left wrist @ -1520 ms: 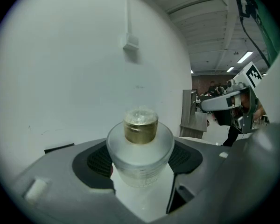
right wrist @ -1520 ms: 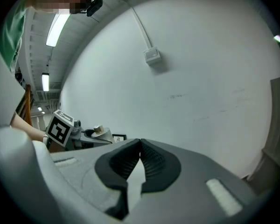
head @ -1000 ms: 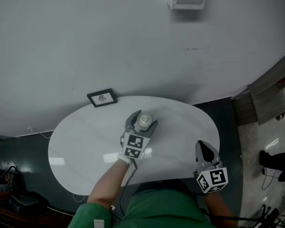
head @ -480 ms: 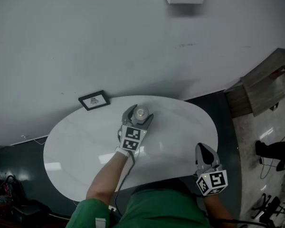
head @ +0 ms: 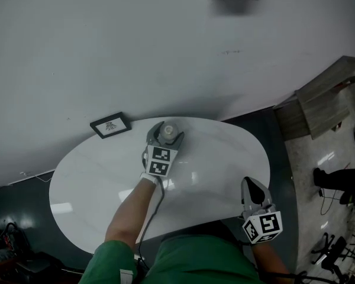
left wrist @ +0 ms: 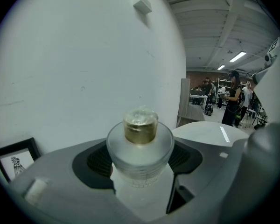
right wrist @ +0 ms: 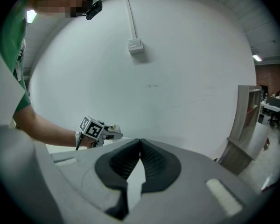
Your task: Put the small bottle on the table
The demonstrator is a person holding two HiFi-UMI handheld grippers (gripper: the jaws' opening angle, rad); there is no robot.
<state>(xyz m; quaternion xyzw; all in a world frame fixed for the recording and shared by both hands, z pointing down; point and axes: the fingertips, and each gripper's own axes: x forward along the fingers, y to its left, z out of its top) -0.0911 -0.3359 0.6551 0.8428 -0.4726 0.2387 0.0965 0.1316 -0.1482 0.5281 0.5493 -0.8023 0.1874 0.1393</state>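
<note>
From the head view, the left tongs (head: 167, 131) reached out over the far part of the white oval table (head: 225, 152), clamped on the small bottle (head: 169, 128). The bottle was held upright, probably so it could be stood on its base. A picture frame (head: 110, 125) stood near the wall, to their left and apart from them. The right tongs (head: 251, 185) hung at the table's near edge, well apart, with no evident part in the job.

In the left gripper view, both dark pads pressed the bottle's frosted body (left wrist: 140, 146) from either side, leaving the gold collar and clear cap free above. Whether its base touched the table could not be made out, and the frosted wall hid any contents.

In the right gripper view, the right tongs (right wrist: 139, 148) were closed together on nothing.
</note>
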